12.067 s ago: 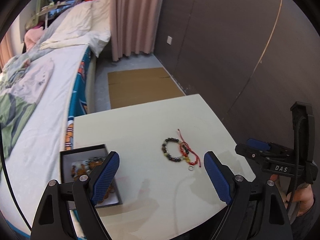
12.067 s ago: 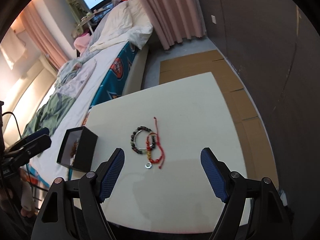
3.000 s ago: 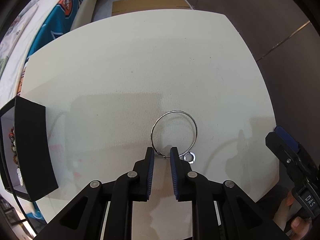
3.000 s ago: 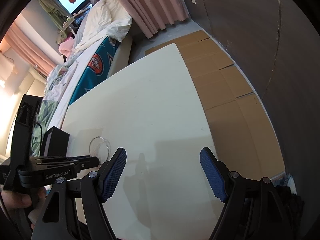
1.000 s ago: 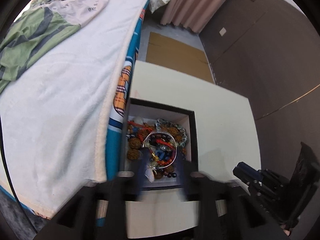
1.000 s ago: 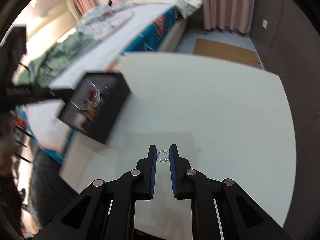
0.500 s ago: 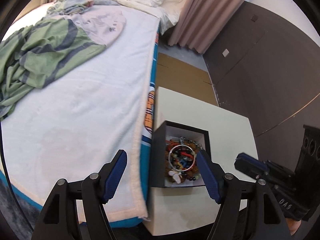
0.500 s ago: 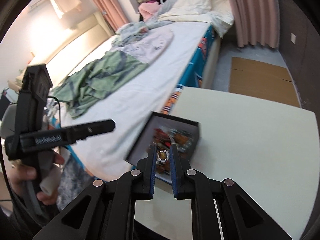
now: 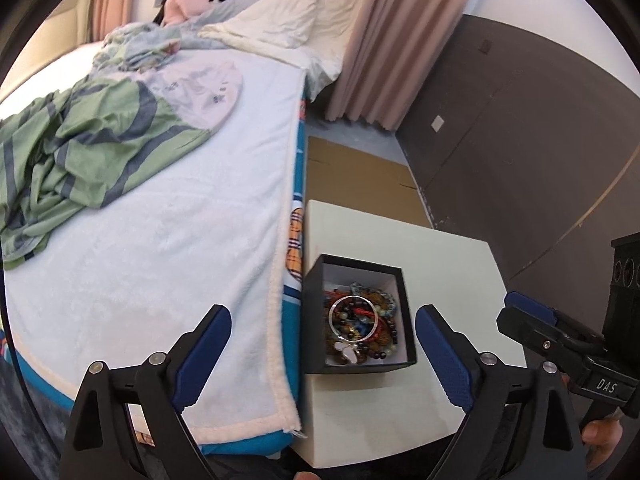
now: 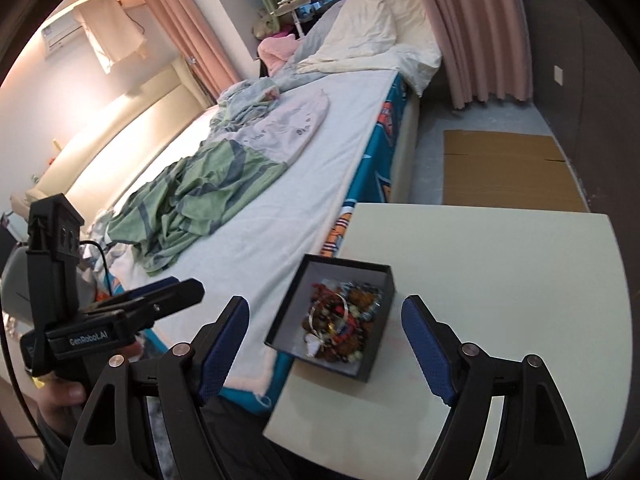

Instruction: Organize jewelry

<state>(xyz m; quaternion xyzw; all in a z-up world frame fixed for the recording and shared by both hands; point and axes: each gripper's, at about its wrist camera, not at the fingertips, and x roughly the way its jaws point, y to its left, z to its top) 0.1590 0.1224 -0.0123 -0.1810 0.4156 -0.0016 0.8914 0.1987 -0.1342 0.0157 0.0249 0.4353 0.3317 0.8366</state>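
A black jewelry box [image 9: 394, 276] with a white lining stands at the left edge of the cream table [image 9: 448, 256]. It holds a heap of bead bracelets and a silver bangle [image 9: 353, 317] on top. The box also shows in the right wrist view [image 10: 382, 280] with the bangle [image 10: 329, 312] inside. My left gripper [image 9: 322, 344] is open and empty, held above and in front of the box. My right gripper [image 10: 325, 338] is open and empty, also above the box. The small silver ring is not visible among the heap.
A bed [image 9: 180, 220] with a white blanket and green striped clothing [image 9: 76, 152] lies against the table's left side. Flat cardboard [image 10: 504, 168] lies on the floor beyond the table. A dark wall [image 9: 520, 140] runs along the right.
Half a second ago my right gripper was shut on the small ring above the box; now it is open and empty. My left gripper stays open and has pulled back slightly.
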